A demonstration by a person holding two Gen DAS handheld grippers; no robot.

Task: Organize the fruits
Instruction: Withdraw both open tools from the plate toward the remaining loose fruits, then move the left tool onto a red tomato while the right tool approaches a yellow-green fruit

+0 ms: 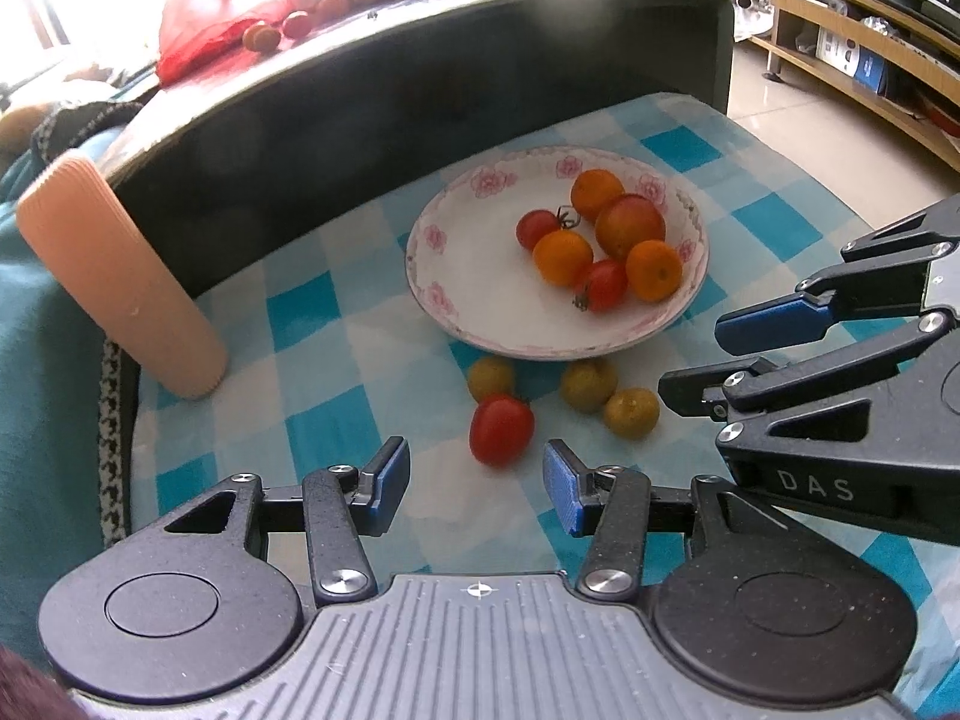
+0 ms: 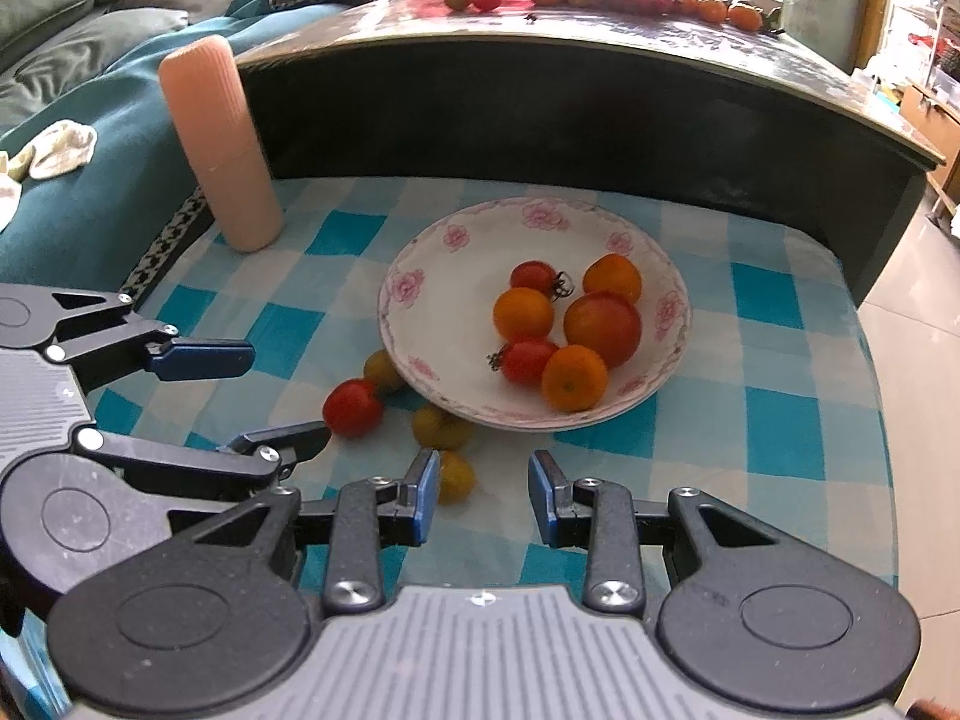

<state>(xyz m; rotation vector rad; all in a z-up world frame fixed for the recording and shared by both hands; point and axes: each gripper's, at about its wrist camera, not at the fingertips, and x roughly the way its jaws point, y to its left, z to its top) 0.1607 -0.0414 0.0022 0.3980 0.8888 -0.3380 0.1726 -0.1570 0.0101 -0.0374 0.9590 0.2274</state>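
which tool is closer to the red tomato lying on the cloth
Left. The left tool sits just short of the red tomato, roughly lined up with it; the right tool is off to its right, nearer the yellow ones.

Left gripper (image 1: 477, 480) and right gripper (image 2: 483, 495) angle downward, fingers parted, empty.

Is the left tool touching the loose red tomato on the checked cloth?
Apart. In the left wrist view the red tomato lies ahead of the open left tool, with checked cloth visible between it and both blue pads.
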